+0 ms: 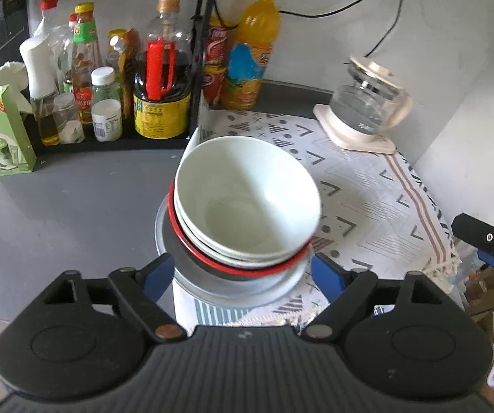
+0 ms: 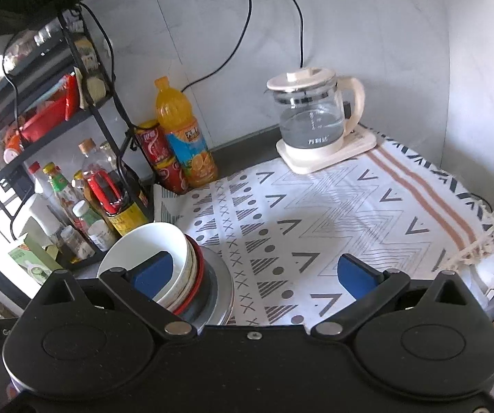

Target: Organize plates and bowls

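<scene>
The left gripper (image 1: pixel 241 272) is hovering with its blue-padded fingers spread wide on either side of a stack of dishes, gripping nothing. Just ahead of it, a glossy white ceramic bowl (image 1: pixel 247 192) is sitting tilted on top of other white bowls, nested in a black bowl with a red rim (image 1: pixel 191 258), all resting on a pale grey round plate (image 1: pixel 274 285) at the edge of the patterned white cloth (image 1: pixel 367 186). The right gripper (image 2: pixel 257 272) is likewise hanging wide open and empty, the stack lying at its left finger, a glass kettle with a cream lid and handle (image 2: pixel 312 117) standing far ahead.
</scene>
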The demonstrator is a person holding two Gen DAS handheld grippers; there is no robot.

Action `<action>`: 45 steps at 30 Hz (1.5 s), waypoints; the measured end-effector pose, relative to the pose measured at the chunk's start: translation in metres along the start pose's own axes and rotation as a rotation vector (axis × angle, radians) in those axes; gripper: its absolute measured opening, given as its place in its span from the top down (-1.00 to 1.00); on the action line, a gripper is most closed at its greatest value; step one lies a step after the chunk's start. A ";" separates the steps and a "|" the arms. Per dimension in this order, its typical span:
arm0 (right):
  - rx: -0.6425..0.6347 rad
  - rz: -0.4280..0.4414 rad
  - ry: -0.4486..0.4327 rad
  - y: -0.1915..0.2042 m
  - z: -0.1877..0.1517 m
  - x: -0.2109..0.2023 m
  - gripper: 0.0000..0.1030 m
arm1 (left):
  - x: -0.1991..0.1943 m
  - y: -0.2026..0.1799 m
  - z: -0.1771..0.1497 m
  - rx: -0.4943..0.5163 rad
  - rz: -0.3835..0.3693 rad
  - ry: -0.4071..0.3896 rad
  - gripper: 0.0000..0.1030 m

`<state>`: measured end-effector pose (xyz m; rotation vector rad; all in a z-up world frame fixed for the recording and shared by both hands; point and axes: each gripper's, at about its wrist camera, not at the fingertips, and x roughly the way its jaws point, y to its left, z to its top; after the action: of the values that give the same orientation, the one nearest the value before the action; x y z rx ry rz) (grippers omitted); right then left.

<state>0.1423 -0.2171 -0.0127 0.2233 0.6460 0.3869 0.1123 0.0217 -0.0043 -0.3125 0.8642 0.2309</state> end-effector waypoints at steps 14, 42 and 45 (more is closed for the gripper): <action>0.003 -0.047 -0.122 -0.005 -0.019 -0.072 -0.99 | -0.056 -0.014 -0.021 0.068 -0.024 -0.079 -0.99; -0.079 -0.044 -0.108 0.016 -0.078 -0.153 -0.99 | -0.136 -0.004 -0.079 0.151 -0.018 -0.162 -0.99; -0.075 -0.043 -0.098 0.018 -0.082 -0.155 -0.99 | -0.146 -0.001 -0.082 0.142 0.004 -0.191 -0.99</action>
<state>-0.0269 -0.2590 0.0126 0.1553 0.5379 0.3557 -0.0371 -0.0189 0.0589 -0.1535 0.6880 0.1991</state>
